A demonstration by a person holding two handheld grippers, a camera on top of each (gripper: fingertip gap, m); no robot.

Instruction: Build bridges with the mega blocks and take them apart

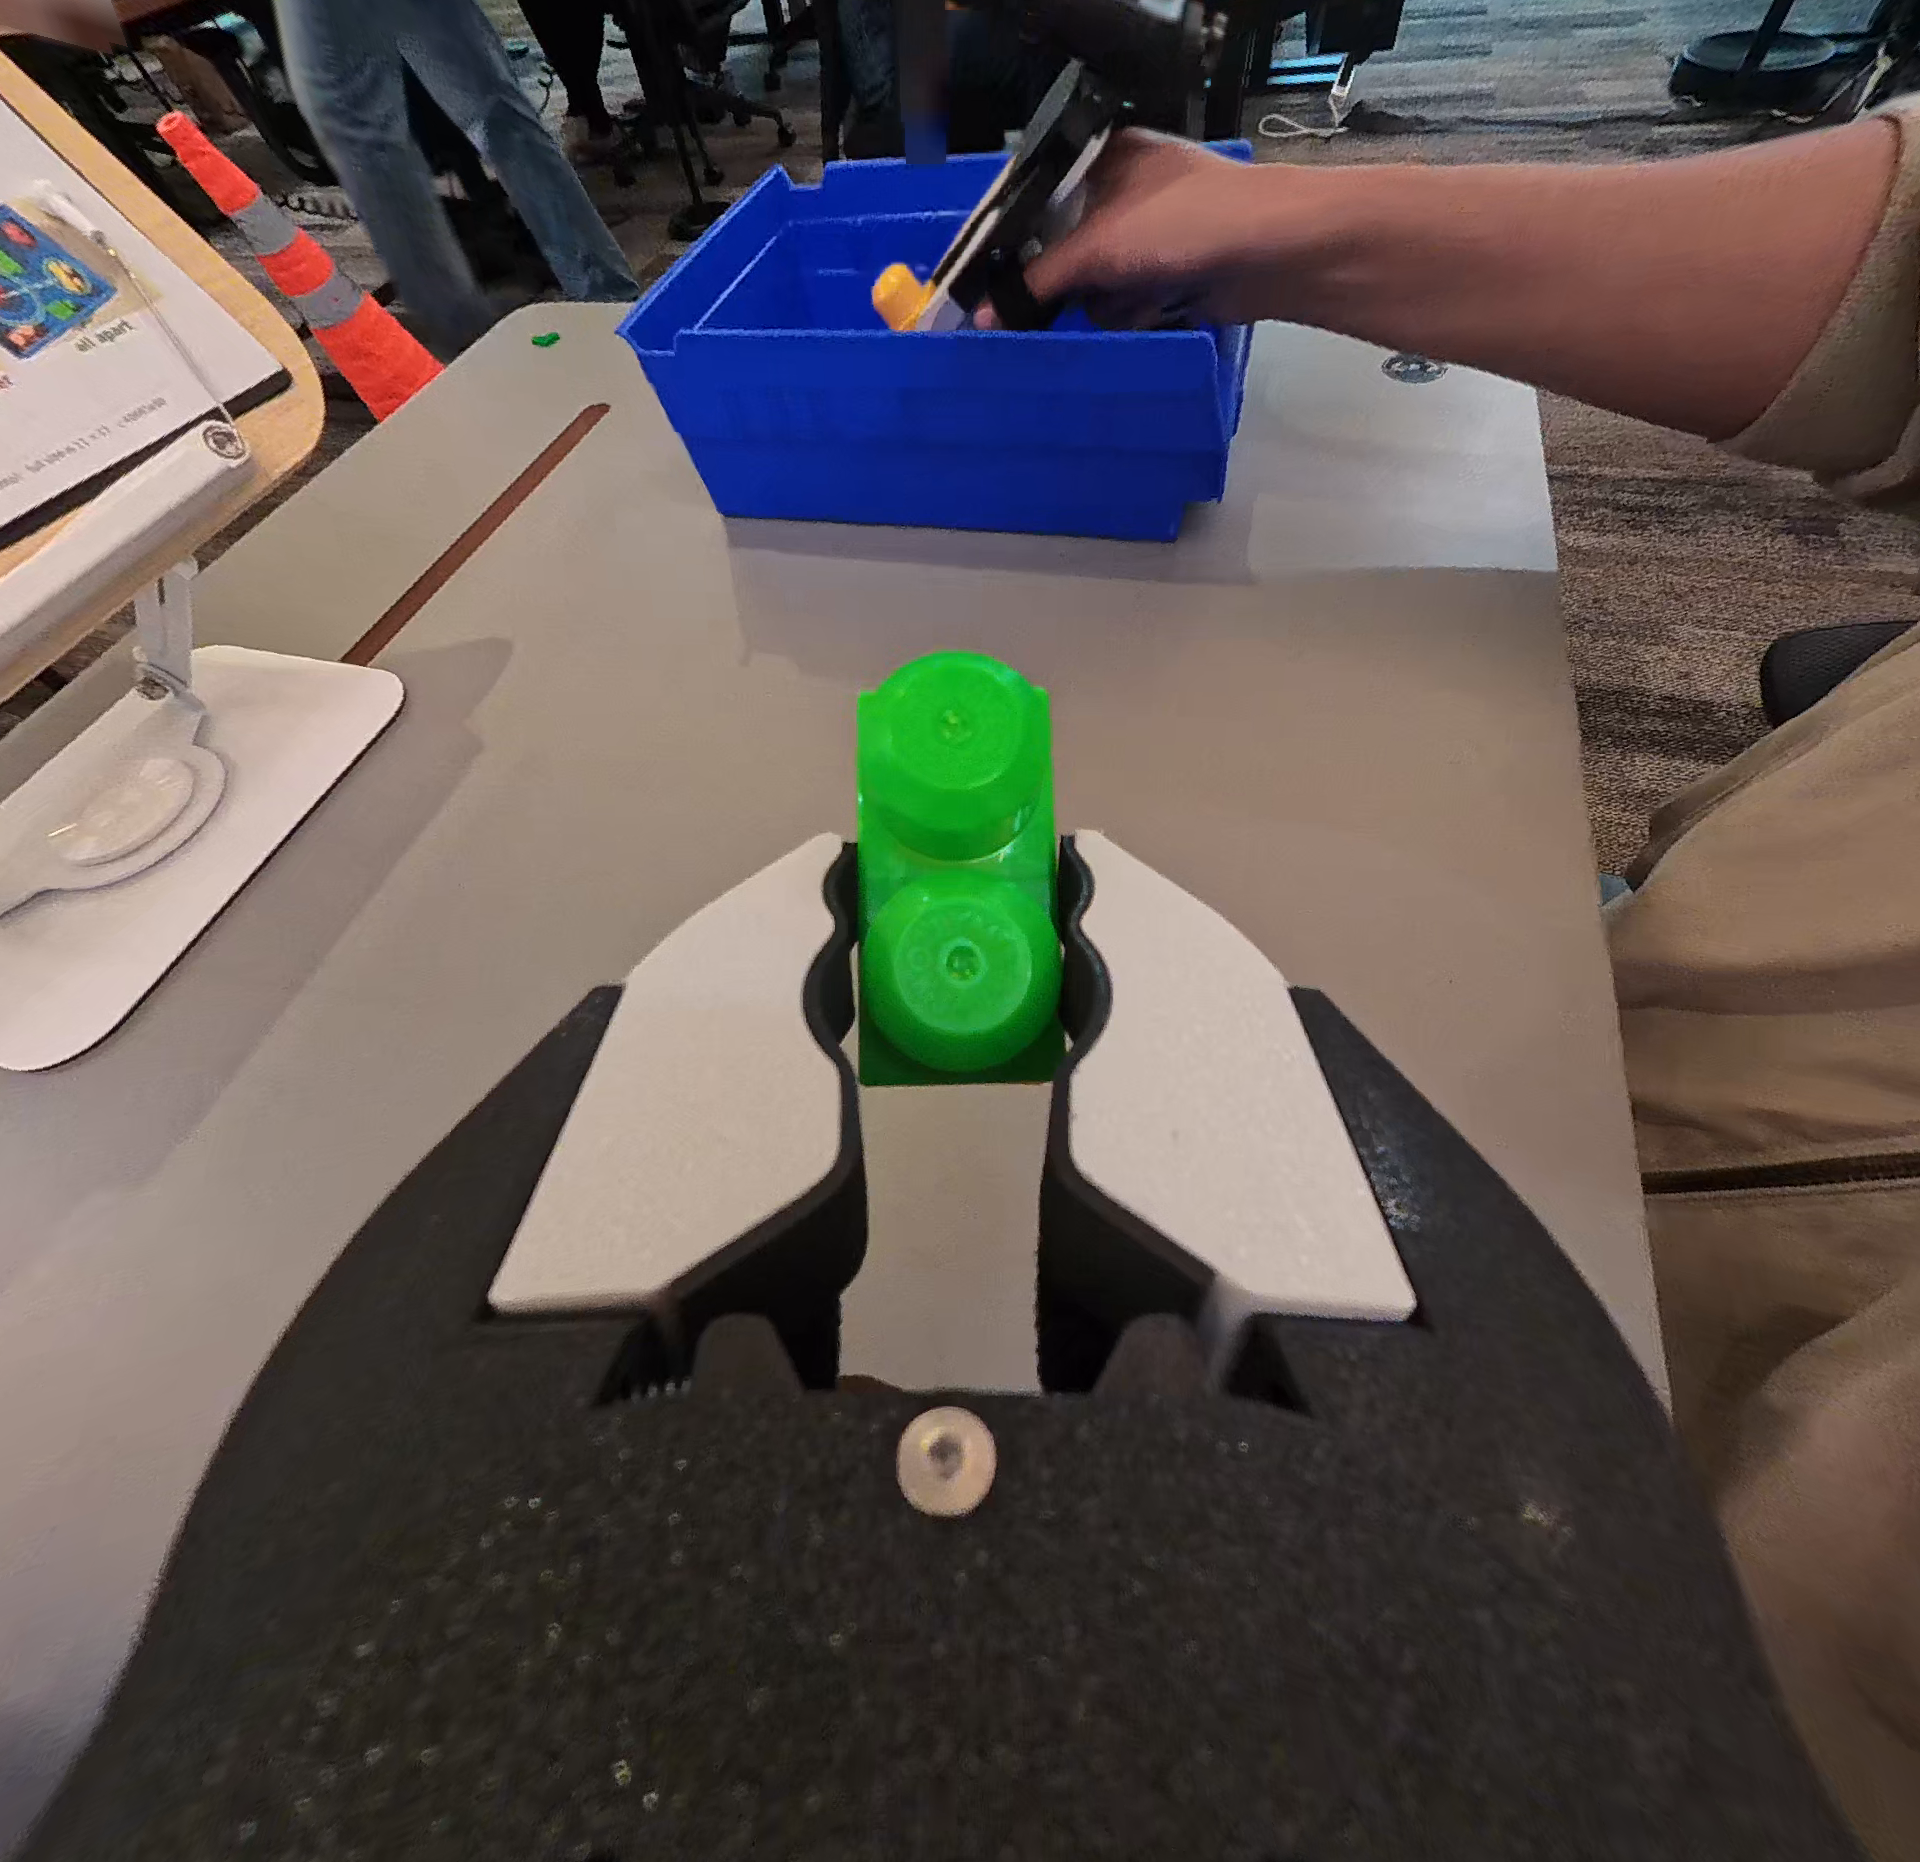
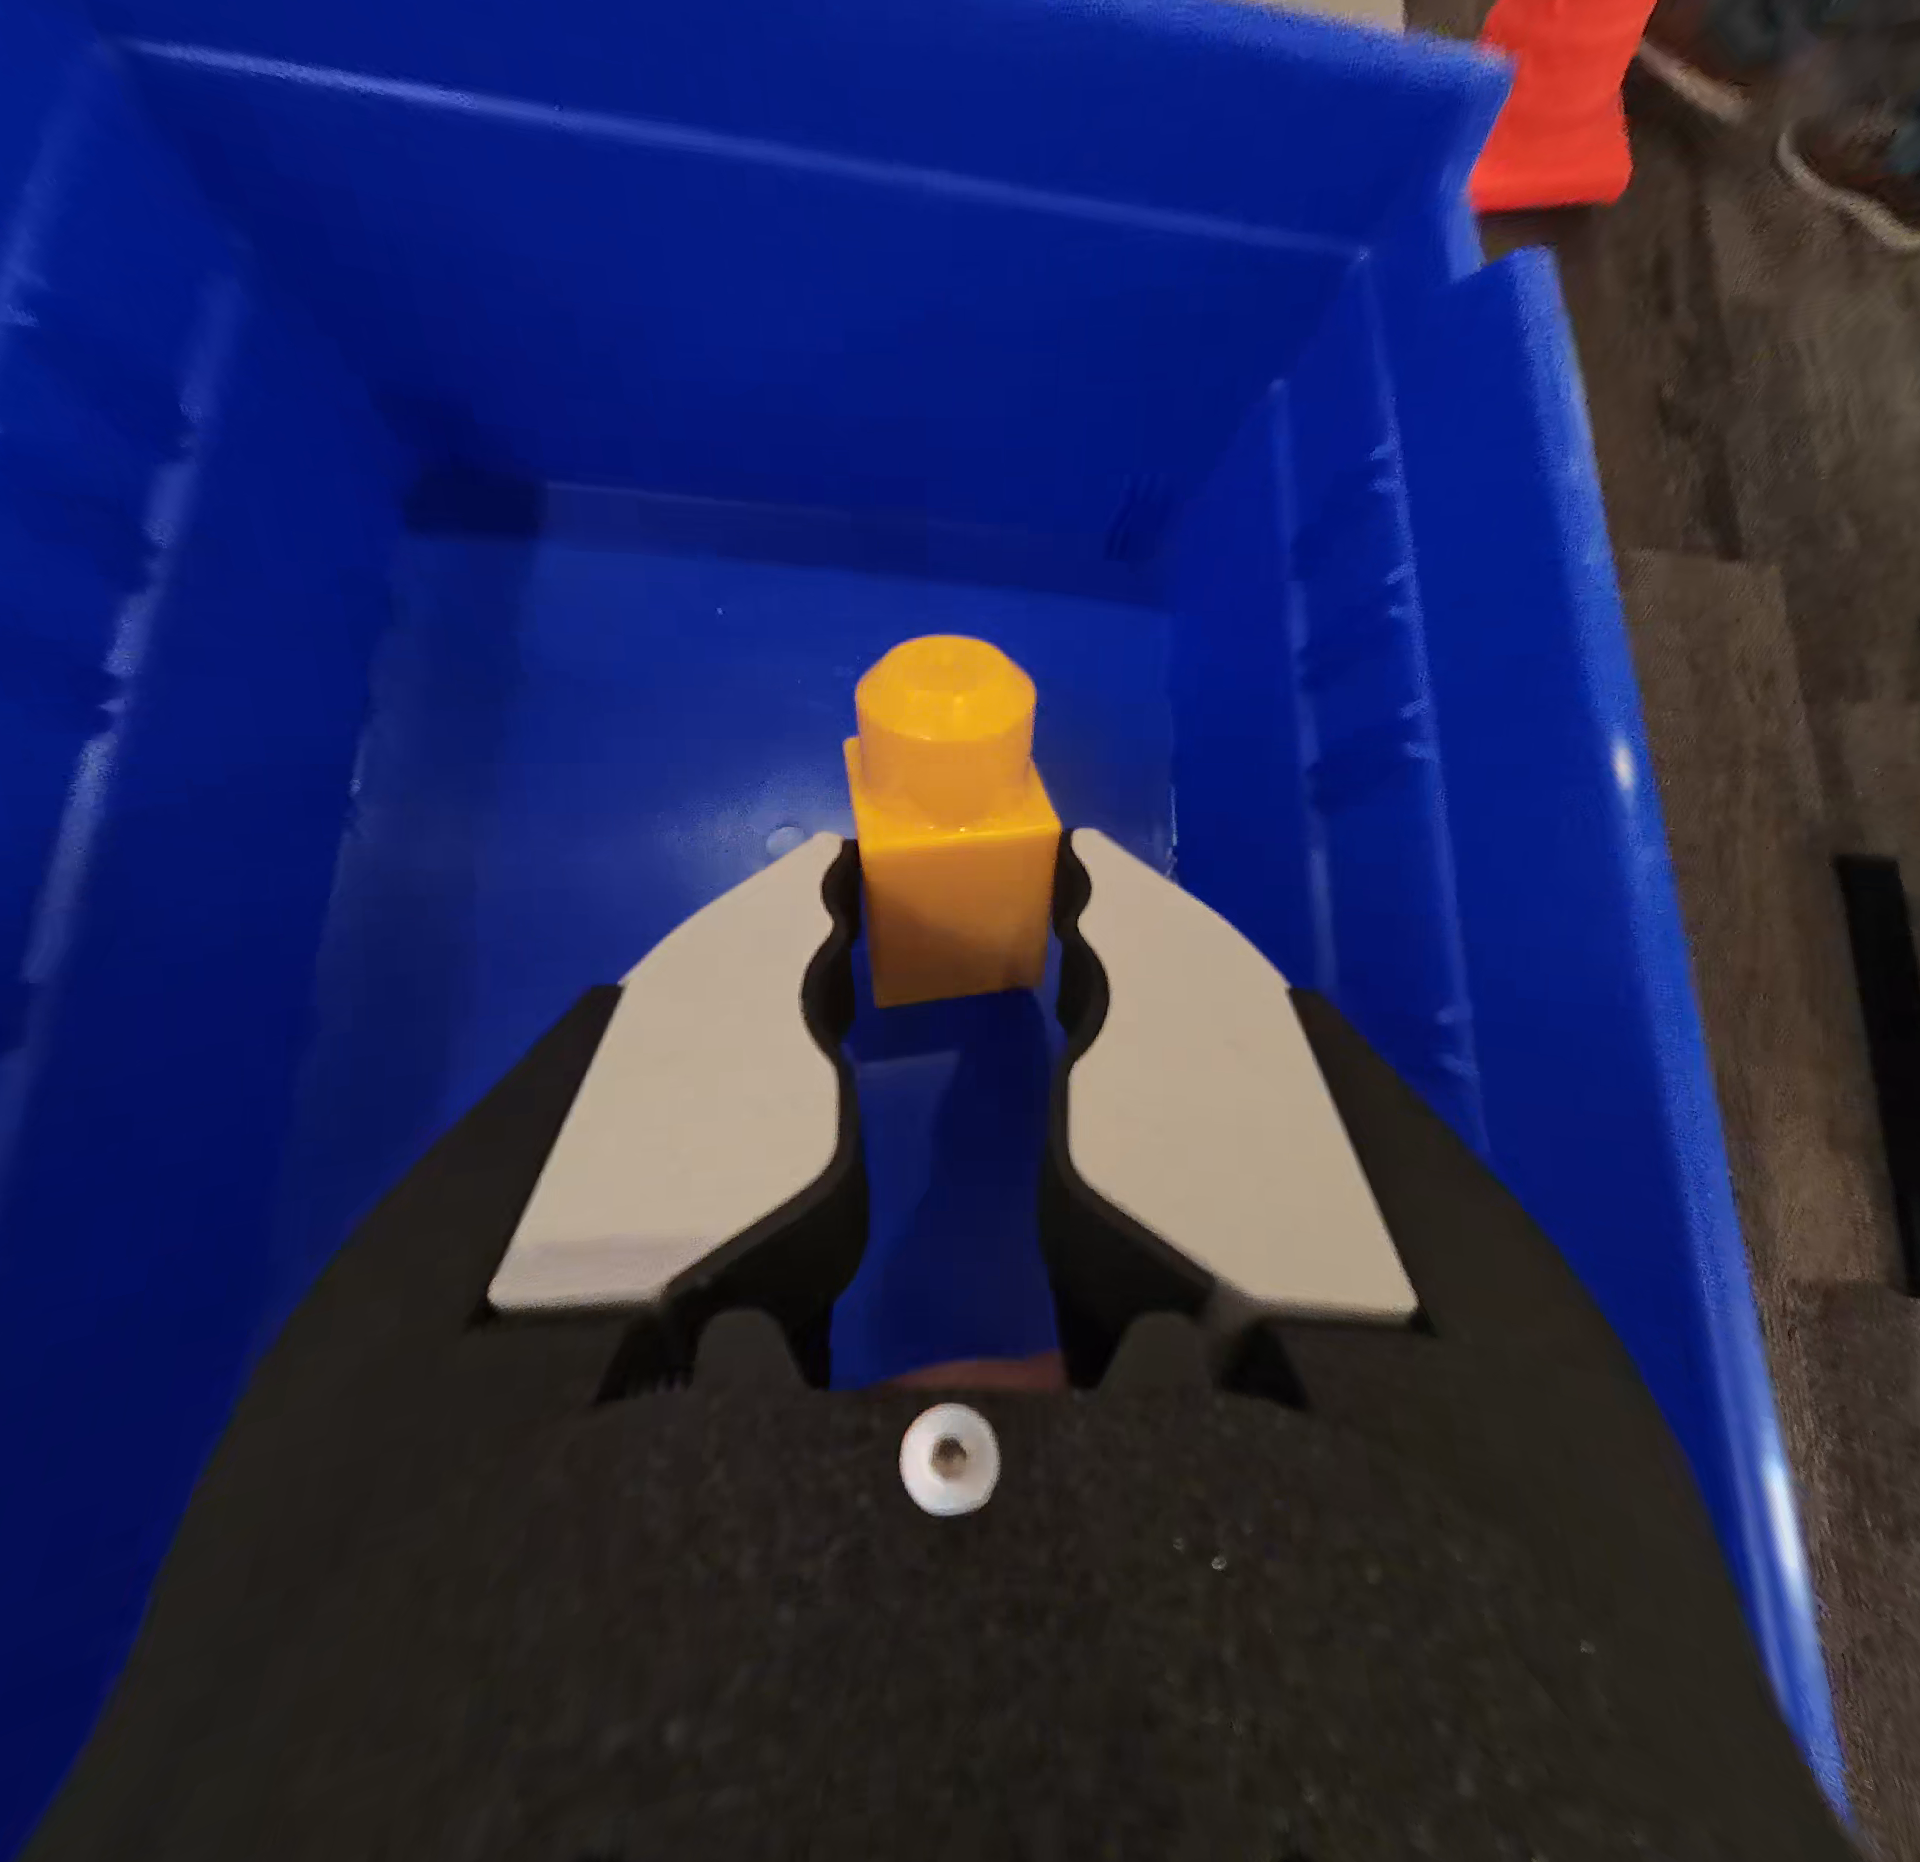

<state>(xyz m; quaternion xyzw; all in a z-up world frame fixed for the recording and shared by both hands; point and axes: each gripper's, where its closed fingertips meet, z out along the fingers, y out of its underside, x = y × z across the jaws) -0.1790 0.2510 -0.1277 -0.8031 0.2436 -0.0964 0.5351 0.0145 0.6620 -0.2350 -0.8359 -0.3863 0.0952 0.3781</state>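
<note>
While left hand-held gripper (image 1: 958,965) clamps green block (image 1: 954,867), right hand-held gripper (image 2: 954,929) grips orange block (image 2: 951,836), inside blue bin (image 2: 727,285).

The grey table (image 1: 1299,752) lies bare between the left gripper (image 1: 956,939) and the blue bin (image 1: 935,441), and to either side of the 2-stud green block (image 1: 951,867) clamped in that gripper; the bin stands at the far edge; a white stand base (image 1: 208,825) takes the left margin; inside the bin, the 4 walls hem the right gripper (image 2: 956,919), which grips an orange block (image 2: 951,877) above the bin's bare floor.
</note>
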